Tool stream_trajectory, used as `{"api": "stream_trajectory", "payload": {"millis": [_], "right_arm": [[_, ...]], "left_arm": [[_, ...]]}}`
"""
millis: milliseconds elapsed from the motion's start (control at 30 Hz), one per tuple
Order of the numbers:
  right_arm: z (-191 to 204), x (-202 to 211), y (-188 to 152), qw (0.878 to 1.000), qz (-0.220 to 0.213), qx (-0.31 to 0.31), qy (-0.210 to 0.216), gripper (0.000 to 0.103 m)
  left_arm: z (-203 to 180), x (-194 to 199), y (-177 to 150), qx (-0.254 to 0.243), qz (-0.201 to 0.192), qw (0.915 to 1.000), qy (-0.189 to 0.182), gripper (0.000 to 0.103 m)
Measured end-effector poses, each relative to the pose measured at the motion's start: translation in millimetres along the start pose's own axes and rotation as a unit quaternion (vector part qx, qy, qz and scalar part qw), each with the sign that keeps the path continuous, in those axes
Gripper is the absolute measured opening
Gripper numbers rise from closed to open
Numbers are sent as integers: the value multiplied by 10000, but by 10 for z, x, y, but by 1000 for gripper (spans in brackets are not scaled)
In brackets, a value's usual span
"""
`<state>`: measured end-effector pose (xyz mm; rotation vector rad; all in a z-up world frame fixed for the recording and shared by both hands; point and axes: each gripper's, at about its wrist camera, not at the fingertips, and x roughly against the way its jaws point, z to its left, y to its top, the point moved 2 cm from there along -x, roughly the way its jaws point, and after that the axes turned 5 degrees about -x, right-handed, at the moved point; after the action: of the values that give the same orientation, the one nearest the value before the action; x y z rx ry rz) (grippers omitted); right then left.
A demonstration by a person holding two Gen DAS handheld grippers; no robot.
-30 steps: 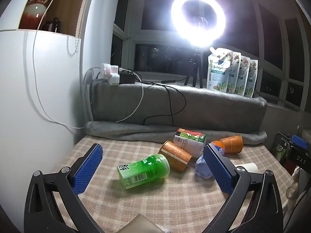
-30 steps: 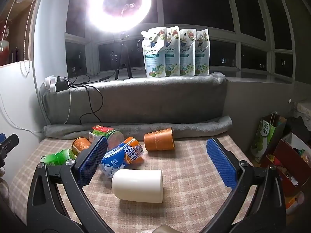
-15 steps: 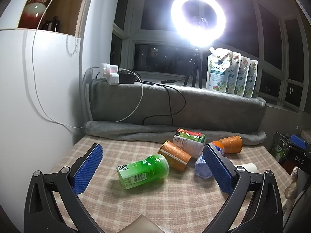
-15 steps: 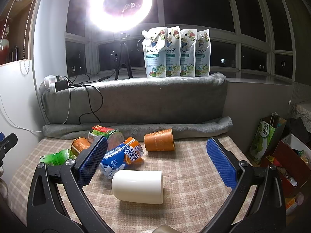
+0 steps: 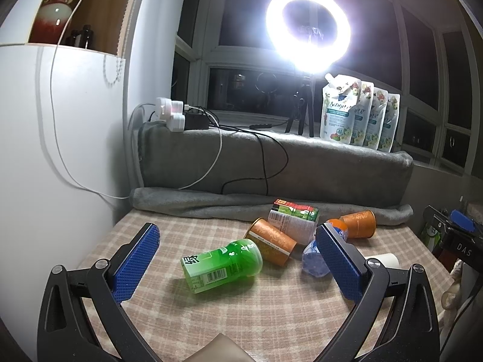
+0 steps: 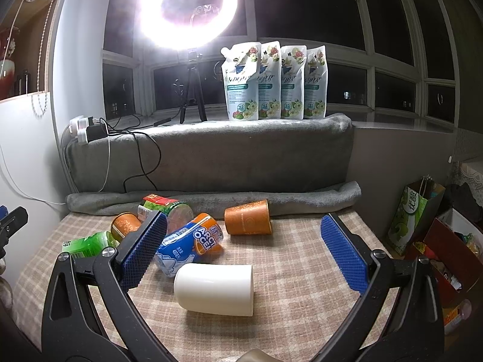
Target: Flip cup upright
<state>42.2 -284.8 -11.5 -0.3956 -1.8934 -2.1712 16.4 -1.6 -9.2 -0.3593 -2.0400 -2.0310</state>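
White cup [image 6: 215, 288] lying on its side on the checked surface [image 6: 289, 274], closed base toward the left, open rim toward the right. Low between the blue pads of the right gripper [image 6: 246, 255], nearer the left pad, touching neither; jaws spread wide, holding nothing. Just behind the cup, a blue and orange bottle [image 6: 189, 246] on its side, then a green-labelled can [image 6: 169, 209], a patterned orange cup [image 6: 125, 226] and a green bottle [image 6: 87, 242] to the left. Plain orange cup [image 6: 248, 221] tipped over further back, near the rolled grey blanket [image 6: 302, 194].

From the left wrist, only a sliver of the white cup [image 5: 383, 260] showing beyond the right-hand pad. Left gripper [image 5: 238, 264] also released and empty, green bottle [image 5: 222, 266] lying between its pads, untouched. Ring light [image 5: 308, 28] glaring above the sill.
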Motion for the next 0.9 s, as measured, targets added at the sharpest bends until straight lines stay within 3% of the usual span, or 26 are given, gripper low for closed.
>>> {"api": "stream_trajectory", "payload": {"millis": [900], "right_arm": [[-2, 2, -4, 10000, -8, 16, -7, 103]], "left_arm": [[-3, 19, -5, 10, 12, 10000, -23, 102]]}}
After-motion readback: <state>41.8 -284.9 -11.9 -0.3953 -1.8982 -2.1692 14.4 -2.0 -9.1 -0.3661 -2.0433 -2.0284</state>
